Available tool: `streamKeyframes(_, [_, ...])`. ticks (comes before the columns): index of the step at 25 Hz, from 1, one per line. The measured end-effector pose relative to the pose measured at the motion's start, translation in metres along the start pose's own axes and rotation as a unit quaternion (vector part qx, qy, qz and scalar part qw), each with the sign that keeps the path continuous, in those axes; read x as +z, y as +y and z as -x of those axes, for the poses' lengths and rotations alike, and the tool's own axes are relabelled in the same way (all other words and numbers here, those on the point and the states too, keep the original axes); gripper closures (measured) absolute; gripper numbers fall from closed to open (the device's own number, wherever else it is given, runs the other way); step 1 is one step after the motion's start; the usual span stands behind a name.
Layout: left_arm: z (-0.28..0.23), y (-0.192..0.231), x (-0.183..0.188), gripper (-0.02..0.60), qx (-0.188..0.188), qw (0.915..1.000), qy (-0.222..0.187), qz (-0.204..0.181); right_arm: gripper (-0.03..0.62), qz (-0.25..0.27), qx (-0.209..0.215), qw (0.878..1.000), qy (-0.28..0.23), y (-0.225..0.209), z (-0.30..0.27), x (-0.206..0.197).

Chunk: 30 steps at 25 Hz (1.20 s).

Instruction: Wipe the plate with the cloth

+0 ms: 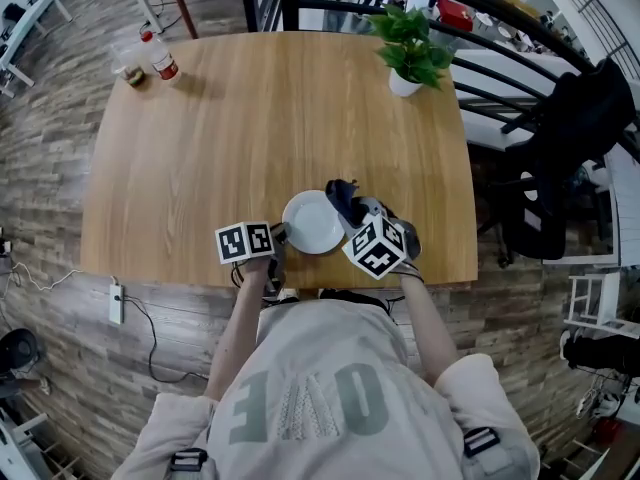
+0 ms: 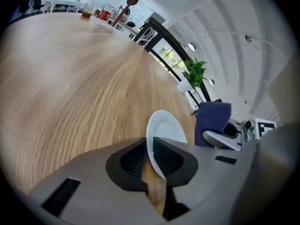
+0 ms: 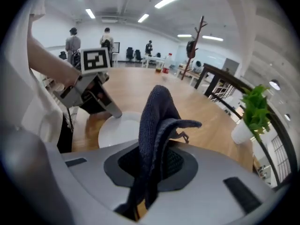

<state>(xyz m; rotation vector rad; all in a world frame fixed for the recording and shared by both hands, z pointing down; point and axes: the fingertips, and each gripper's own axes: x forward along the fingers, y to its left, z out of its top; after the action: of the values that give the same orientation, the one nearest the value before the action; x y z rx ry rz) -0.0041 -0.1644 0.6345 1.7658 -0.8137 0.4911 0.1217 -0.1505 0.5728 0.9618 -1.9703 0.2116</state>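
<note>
Left tool (image 2: pixel 151 146) clamped on near rim of white plate (image 1: pixel 312 222), which sits on the table (image 1: pixel 250 118) close to its near edge; right tool (image 3: pixel 154 159) pinches dark blue cloth (image 3: pixel 157 121) just beside plate's right rim, apparently not on it yet. Best way, I'd judge: hold the rim firm so plate can't skid or tip, lay cloth flat on plate face, wipe in light circles clear of left tool. Potted plant (image 1: pixel 408 48) and bottle (image 1: pixel 160 58) far back, well apart, no issue.
</note>
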Motion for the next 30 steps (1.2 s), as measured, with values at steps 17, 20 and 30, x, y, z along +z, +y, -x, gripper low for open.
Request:
streamKeyframes(17, [0.001, -0.001, 0.002, 0.537, 0.002, 0.9995, -0.026, 0.016, 0.534, 0.134, 0.037, 0.984, 0.115, 0.027, -0.035, -0.027])
streamKeyframes(20, [0.002, -0.001, 0.002, 0.537, 0.005, 0.9994, -0.03, 0.017, 0.534, 0.146, 0.056, 0.98, 0.121, 0.041, -0.029, -0.031])
streamKeyframes(30, [-0.002, -0.003, 0.004, 0.538, -0.002, 0.9993, -0.028, 0.023, 0.534, 0.145, 0.137, 0.973, 0.118, 0.092, -0.009, -0.04])
